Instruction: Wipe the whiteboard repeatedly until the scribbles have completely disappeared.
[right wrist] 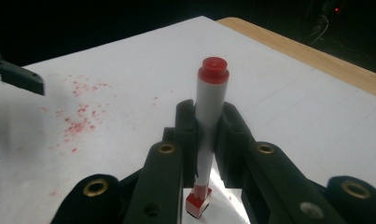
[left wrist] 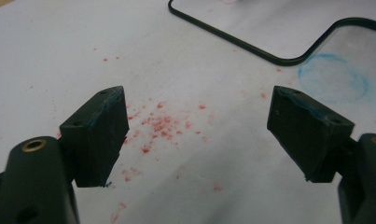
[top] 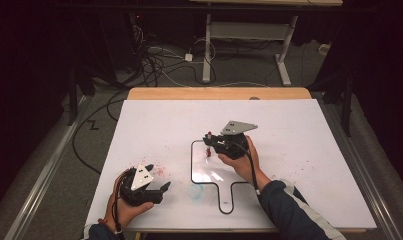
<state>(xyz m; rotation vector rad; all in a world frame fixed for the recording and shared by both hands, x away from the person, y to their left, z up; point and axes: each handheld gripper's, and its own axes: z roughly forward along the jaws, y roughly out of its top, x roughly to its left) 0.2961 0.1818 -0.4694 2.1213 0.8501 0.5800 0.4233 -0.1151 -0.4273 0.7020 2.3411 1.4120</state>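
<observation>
At 7 o'clock on the white table sheet, the left gripper rests in the person's left hand with its jaws spread wide and nothing between them. The left gripper view looks down past them onto a scatter of red marker specks; a faint blue ring smudge lies toward 2 o'clock from the specks.

Near the table centre, the right gripper is clamped on the barrel of a red marker, held upright with the tip end down over the clear dark-rimmed board. In the high view the marker stands at the board's 11 o'clock corner.

Procedure, as judged: the step in hand appears to be marking on the board.
- Keep the barrel vertical and the clamp firm so the marker does not slide through the pads.
- Lower until the tip just meets the surface; press lightly.
- Whether the tip touches the board cannot be told.

Obstructions: none lie between tip and board. The board's handle points to 6 o'clock, near the right sleeve; avoid nudging it. The left gripper sits well apart and can steady the board if it shifts.
</observation>
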